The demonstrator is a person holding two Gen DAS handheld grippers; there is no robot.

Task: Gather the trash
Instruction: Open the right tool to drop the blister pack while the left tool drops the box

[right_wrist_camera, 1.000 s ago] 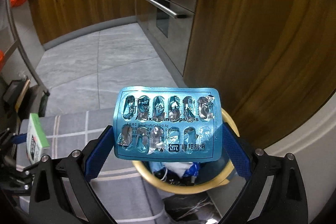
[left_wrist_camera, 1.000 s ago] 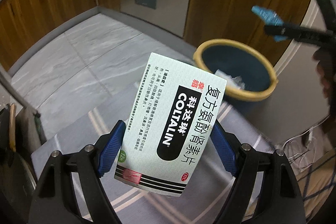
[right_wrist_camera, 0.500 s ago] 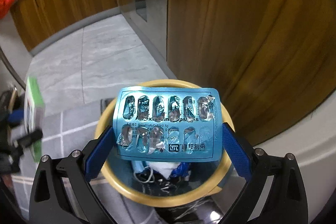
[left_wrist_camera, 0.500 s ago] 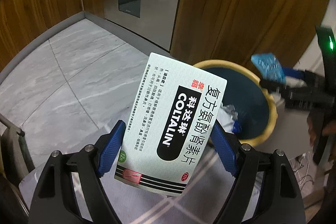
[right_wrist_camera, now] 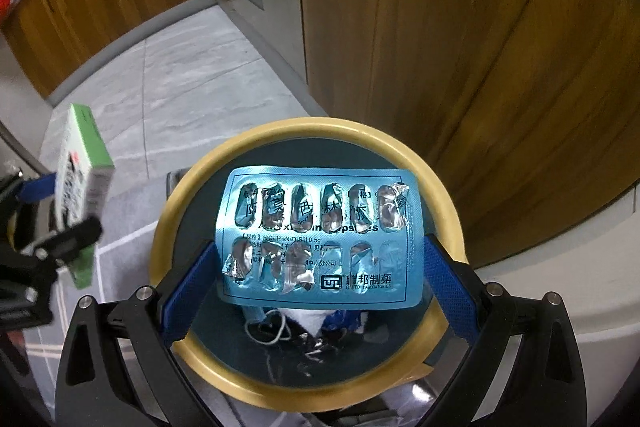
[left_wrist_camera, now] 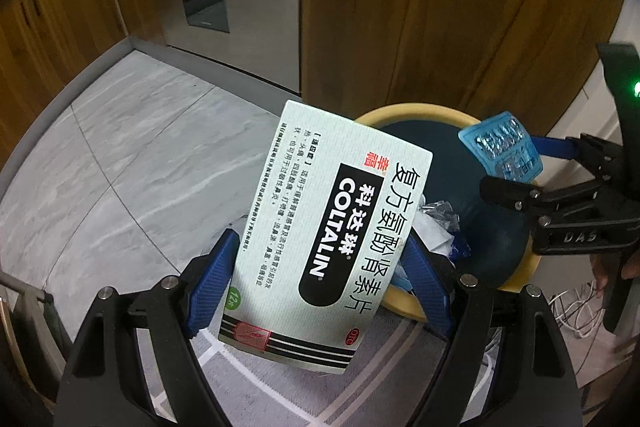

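Right now the empty blister pack (right_wrist_camera: pixel 318 239), blue foil with its pockets torn open, is pinched edge to edge by the right tongs (right_wrist_camera: pixel 318 267) and hangs directly over the mouth of the yellow-rimmed trash bin (right_wrist_camera: pixel 280 393). The Coltalin medicine box (left_wrist_camera: pixel 326 231) is clamped across its width by the left tongs (left_wrist_camera: pixel 320 287), whose pads press on both of its long sides; it sits beside the bin rather than over it, with only its upper corner overlapping the rim in the left wrist view. From the right wrist view the box appears clearly off to the left of the bin, above a grey striped rug (left_wrist_camera: pixel 276 383).

The main risk lies with the box. If it is let go where it is, I judge it would land on the rug or strike the rim and tip outward, since most of it is outside the opening. It needs to come further over the bin before release.

The blister pack is light and flat, so it may flutter or slide sideways as it drops, though its position over the centre gives good margin. It could also cling to one pad for a moment.

The two tools are near each other above the bin, so crowding the opening together could knock one against the other. The bin already holds crumpled trash (right_wrist_camera: pixel 312 319), but it looks far from full.
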